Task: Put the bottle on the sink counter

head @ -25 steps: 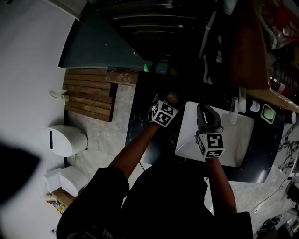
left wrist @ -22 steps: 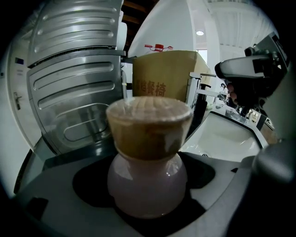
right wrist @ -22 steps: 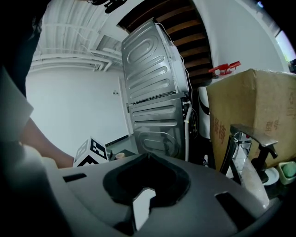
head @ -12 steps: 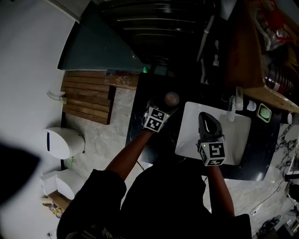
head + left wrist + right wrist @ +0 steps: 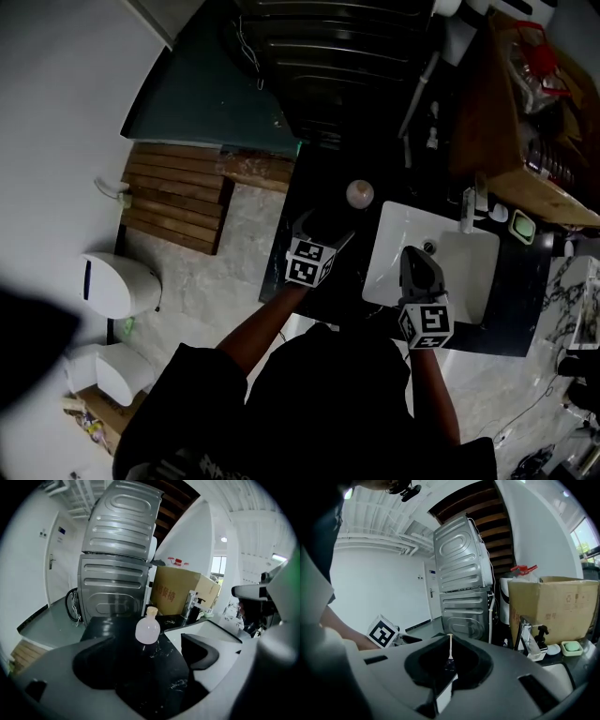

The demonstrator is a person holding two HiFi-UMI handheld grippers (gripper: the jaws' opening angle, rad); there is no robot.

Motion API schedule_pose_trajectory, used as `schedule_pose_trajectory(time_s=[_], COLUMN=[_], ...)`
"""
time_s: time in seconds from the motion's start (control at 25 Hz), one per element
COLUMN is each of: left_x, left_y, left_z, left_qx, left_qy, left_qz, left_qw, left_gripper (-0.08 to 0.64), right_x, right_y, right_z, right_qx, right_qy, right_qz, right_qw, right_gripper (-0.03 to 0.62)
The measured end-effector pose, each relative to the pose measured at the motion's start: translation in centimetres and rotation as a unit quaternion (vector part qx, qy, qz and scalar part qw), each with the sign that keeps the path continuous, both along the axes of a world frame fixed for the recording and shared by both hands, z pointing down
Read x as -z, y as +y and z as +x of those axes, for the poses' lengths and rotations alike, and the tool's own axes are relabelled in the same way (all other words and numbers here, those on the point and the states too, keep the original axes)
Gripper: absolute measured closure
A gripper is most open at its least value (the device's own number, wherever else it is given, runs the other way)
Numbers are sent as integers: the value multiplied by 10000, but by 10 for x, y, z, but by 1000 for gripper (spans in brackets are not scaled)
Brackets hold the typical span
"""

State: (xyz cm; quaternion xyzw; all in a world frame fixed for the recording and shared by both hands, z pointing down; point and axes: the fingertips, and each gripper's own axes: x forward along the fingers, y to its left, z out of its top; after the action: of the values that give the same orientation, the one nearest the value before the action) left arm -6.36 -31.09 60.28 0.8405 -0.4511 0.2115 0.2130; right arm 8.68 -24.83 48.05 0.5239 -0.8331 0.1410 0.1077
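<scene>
On black counter [image 5: 162, 670], round frosted bottle [image 5: 147, 630]

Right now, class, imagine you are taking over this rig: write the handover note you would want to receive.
Left gripper: open and empty, jaws short of the bottle.
Right gripper: shut and empty, above the sink basin.
Bottle: upright on the black counter beside the basin, touched by neither gripper.
Done: the bottle stands on the sink counter.
Left: probably only drawing the left gripper clear without knocking the bottle.
</scene>
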Motion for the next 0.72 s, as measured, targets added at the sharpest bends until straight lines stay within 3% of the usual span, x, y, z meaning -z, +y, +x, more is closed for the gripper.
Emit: schedule_pose_trajectory(time_s=[0.32,0.48,0.6,0.72], left_x=[52,91,122,149], left_y=[68,93,110,126], left_z=[-18,-26,-27,-30], left_qx=[92,88,-10,-51], left_qy=[726,981,1153,1579], left_qz=[313,656,1002,1215], left_qw=[9968,9930,9883,9799], left_gripper=[141,143,144,172], right_x=[0,16,29,41], right_y=[60,75,85,100], right_z=[-28,-36,-33,-38], right_qx=[-27,-172,-353,-358], right_qy=[110,136,221,206], right_qz=[-54,87,191,276], right_qw=[9999,9997,9989,9988], right_gripper=[552,552,552,552])
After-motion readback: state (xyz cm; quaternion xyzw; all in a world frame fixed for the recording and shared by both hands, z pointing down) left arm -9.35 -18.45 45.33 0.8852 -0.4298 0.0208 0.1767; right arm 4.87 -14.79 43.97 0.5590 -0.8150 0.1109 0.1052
